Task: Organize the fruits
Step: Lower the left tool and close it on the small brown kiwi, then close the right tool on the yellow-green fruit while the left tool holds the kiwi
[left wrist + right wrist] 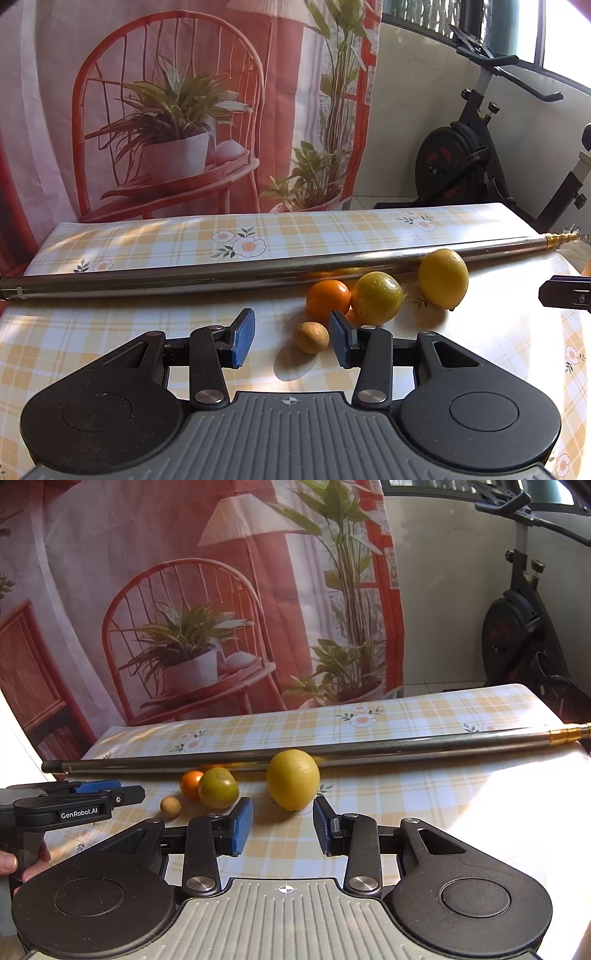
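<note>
Your left tool (291, 338) is wide open and holds nothing; the small brown fruit (311, 337) lies on the table (110, 332) between its blue pads (243, 338). Your right tool (282, 825) is open and empty too, with the lemon (292, 779) just ahead of its gap. The orange (328, 298) and the yellow-green citrus (376, 297) touch each other, near the metal pole (184, 275).

Hard sunlight from the right washes my right-hand view, blowing out the surface (517, 794) to white; fruit shadows fall leftward, the metal pole (221, 275) glints, and fisheye bends edges.
</note>
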Tool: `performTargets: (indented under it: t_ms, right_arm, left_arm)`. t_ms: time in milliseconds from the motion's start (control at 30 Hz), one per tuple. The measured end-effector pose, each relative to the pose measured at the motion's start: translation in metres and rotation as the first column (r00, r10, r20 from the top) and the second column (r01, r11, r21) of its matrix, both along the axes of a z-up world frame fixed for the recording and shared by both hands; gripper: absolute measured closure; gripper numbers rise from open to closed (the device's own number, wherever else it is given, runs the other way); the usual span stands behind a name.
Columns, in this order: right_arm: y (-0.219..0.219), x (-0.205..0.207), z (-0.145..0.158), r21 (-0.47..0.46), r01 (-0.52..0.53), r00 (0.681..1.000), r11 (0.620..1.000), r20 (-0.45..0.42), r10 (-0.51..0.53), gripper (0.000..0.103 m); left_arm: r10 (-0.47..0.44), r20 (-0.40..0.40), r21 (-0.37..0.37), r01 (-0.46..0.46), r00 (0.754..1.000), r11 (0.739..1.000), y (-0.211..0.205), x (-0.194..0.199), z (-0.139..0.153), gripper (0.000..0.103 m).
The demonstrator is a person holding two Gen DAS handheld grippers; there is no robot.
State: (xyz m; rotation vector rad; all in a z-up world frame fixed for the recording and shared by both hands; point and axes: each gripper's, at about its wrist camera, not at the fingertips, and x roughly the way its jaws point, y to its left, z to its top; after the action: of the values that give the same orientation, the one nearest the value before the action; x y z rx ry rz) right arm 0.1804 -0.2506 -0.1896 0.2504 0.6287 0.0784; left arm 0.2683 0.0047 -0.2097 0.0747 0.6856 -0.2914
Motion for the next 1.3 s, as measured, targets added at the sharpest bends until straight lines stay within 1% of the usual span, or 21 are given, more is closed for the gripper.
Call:
performTargets:
  t_ms: [267, 467, 533, 567, 600, 667, 700, 933, 1100, 1233, 1300]
  right_arm:
    - [-0.002, 0.014, -0.013, 0.013, -0.009, 0.999, 1.0, -0.032, 0.009, 0.07]
    - [-0.004, 0.02, -0.022, 0.022, -0.009, 0.999, 1.0, -0.051, 0.01, 0.07]
    - [-0.004, 0.021, -0.024, 0.023, -0.009, 0.998, 1.0, -0.055, 0.01, 0.07]
    - [-0.004, 0.022, -0.024, 0.023, -0.009, 0.998, 1.0, -0.057, 0.01, 0.07]
    - [-0.004, 0.023, -0.025, 0.024, -0.008, 0.998, 1.0, -0.059, 0.009, 0.07]
    - [-0.004, 0.024, -0.026, 0.025, -0.009, 0.998, 1.0, -0.061, 0.01, 0.07]
    - [-0.004, 0.024, -0.027, 0.025, -0.01, 0.998, 1.0, -0.062, 0.012, 0.07]
    - [0.001, 0.028, -0.026, 0.0, -0.044, 0.998, 0.999, -0.055, 0.043, 0.07]
    - [0.013, 0.036, -0.021, -0.042, -0.104, 0.995, 0.994, -0.004, 0.104, 0.07]
    - [0.025, 0.049, -0.02, -0.046, -0.171, 0.984, 0.984, 0.035, 0.173, 0.069]
    - [0.034, 0.057, -0.018, -0.08, -0.208, 0.975, 0.975, 0.061, 0.213, 0.069]
  left_arm:
    - [-0.048, -0.061, 0.009, 0.049, 0.997, 0.999, -0.011, 0.021, -0.02, 0.057]
    - [-0.04, -0.089, 0.029, 0.043, 0.995, 0.999, -0.015, 0.03, -0.03, 0.057]
    - [-0.038, -0.096, 0.036, 0.042, 0.995, 0.998, -0.016, 0.032, -0.031, 0.06]
    - [-0.041, -0.1, 0.041, 0.045, 0.994, 0.998, -0.016, 0.033, -0.032, 0.062]
    - [-0.047, -0.106, 0.043, 0.052, 0.993, 0.998, -0.017, 0.033, -0.033, 0.068]
    - [-0.047, -0.112, 0.036, 0.052, 0.993, 0.998, -0.016, 0.032, -0.033, 0.071]
    - [-0.049, -0.11, 0.033, 0.053, 0.993, 0.998, -0.016, 0.031, -0.033, 0.074]
    - [-0.045, -0.075, 0.045, 0.048, 0.996, 0.998, -0.01, 0.02, -0.028, 0.074]
    - [-0.028, -0.04, 0.016, 0.028, 0.999, 0.999, 0.003, 0.004, -0.015, 0.074]
    - [0.01, -0.02, -0.008, -0.01, 1.0, 1.0, 0.019, -0.009, -0.004, 0.074]
    - [0.043, -0.011, -0.007, -0.044, 0.999, 0.999, 0.026, -0.016, 0.0, 0.074]
